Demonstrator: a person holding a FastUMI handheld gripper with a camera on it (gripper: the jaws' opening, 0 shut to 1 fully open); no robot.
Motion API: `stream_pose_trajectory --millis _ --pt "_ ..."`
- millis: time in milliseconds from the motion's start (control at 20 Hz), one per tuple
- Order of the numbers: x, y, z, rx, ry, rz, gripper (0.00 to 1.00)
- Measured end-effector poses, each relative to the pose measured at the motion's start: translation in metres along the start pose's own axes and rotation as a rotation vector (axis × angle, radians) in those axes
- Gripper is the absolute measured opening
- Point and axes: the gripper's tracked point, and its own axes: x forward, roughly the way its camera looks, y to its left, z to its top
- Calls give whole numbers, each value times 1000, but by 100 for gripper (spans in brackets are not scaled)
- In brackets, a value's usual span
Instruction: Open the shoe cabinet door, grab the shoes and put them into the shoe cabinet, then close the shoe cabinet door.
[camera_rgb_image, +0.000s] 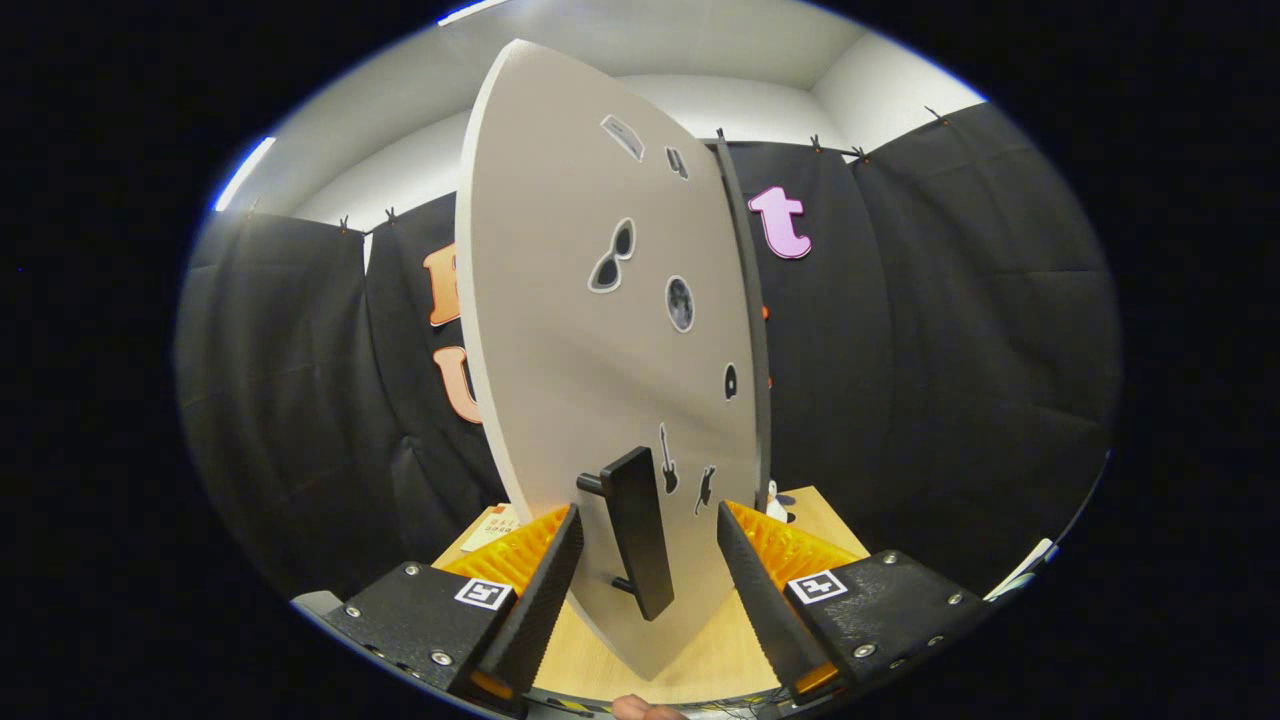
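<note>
Standing between my gripper's (645, 580) spread fingers, the dark handle (640, 530) on the pale shoe cabinet door (570, 330) is not pinched by either finger. Small stickers (612, 256) dot the door. A wooden table (720, 650) lies below.

Black cloth wall (950, 330) all around, white ceiling (700, 50) at twelve o'clock with light strip (243, 172) at ten, wooden table (720, 655) at six.
</note>
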Motion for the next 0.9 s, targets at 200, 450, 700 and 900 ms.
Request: stream_pose_trajectory --millis 200,450,700,900 --pt "31 50 -3 -54 16 28 87" --pt "89 92 -1 -61 27 73 87" --pt "124 108 1 -45 22 108 86" --pt "146 112 2 -28 20 117 86"
